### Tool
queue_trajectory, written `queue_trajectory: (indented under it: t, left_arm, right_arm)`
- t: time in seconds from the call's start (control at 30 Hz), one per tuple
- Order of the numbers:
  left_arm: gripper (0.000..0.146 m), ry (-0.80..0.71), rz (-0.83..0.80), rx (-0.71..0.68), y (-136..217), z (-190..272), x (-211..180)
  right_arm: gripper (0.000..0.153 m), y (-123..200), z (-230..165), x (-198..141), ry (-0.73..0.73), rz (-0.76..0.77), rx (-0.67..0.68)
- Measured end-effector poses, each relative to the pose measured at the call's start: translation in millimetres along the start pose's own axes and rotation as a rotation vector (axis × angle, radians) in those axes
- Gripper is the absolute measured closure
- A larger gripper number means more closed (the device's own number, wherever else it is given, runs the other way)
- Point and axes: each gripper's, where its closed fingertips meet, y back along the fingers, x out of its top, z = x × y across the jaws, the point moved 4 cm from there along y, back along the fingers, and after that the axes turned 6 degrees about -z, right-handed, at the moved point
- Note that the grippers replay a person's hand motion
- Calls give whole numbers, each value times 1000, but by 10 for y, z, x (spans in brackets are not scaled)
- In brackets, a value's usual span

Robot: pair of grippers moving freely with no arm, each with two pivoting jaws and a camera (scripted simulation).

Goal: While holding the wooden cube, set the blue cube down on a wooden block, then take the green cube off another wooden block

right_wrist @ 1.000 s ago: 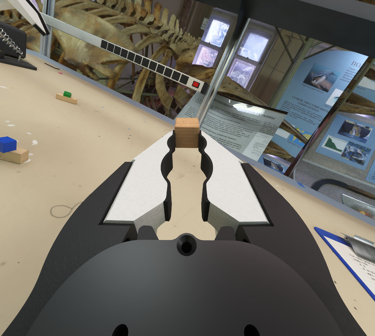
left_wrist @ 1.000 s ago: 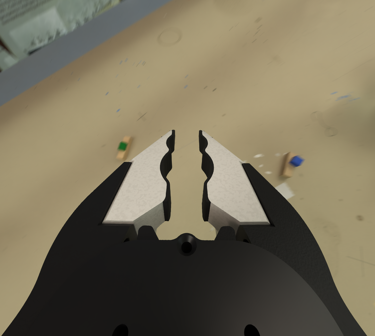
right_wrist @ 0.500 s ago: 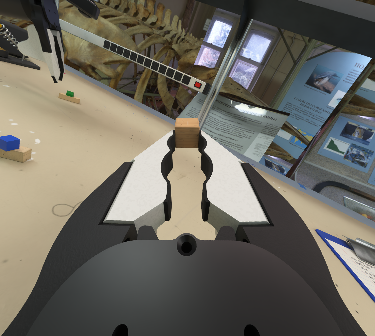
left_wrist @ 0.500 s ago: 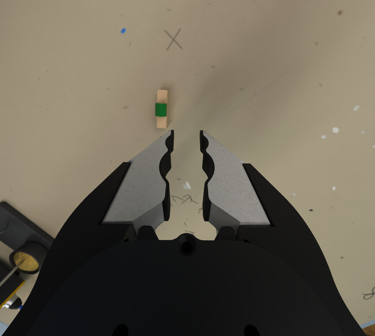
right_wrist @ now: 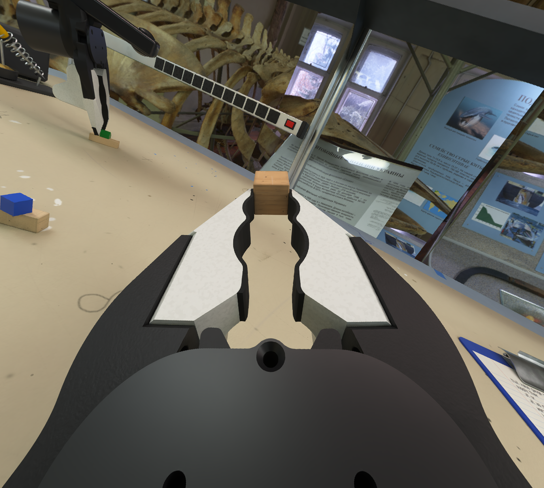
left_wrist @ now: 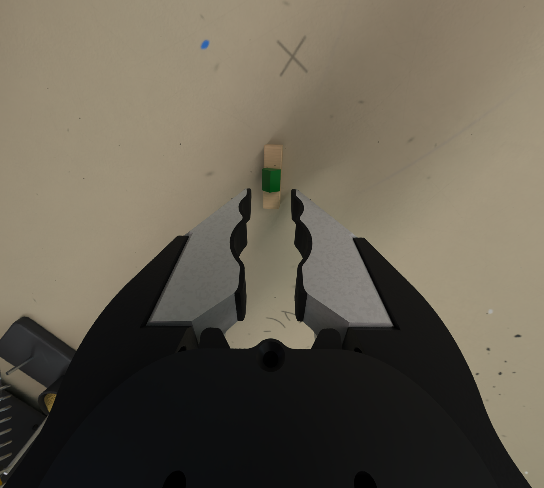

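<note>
While the right gripper (right_wrist: pixel 270 197) clamps the wooden cube (right_wrist: pixel 271 191), the left gripper (left_wrist: pixel 270 194) points down, fingers narrowly parted above the green cube (left_wrist: pixel 270 180); contact is unclear.

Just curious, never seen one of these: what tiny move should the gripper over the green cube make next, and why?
Probably ease straight down. The left gripper is open, and the green cube on its wooden block lies just beyond the fingertips, not yet between them.

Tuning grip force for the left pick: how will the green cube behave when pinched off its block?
The green cube looks rigid and flat-sided, so the open left gripper should pinch it squarely without rolling. It is small, likely light. It sits loose on a narrow wooden block, so an off-centre touch could nudge it off.
</note>
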Motion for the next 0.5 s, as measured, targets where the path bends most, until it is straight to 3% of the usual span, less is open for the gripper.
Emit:
queue_trajectory:
  t: [0.2,0.37,0.5]
  left_arm:
    - [121,-30,18,30,-40,-27,7]
    - [133,-27,34,17,-56,-12,31]
    - [134,-24,22,25,-55,-5,32]
  right_arm:
    - [131,-5,-10,0,7,-1,4]
    - [131,-8,-22,1,15,-2,10]
    - [131,-7,-22,1,15,-1,10]
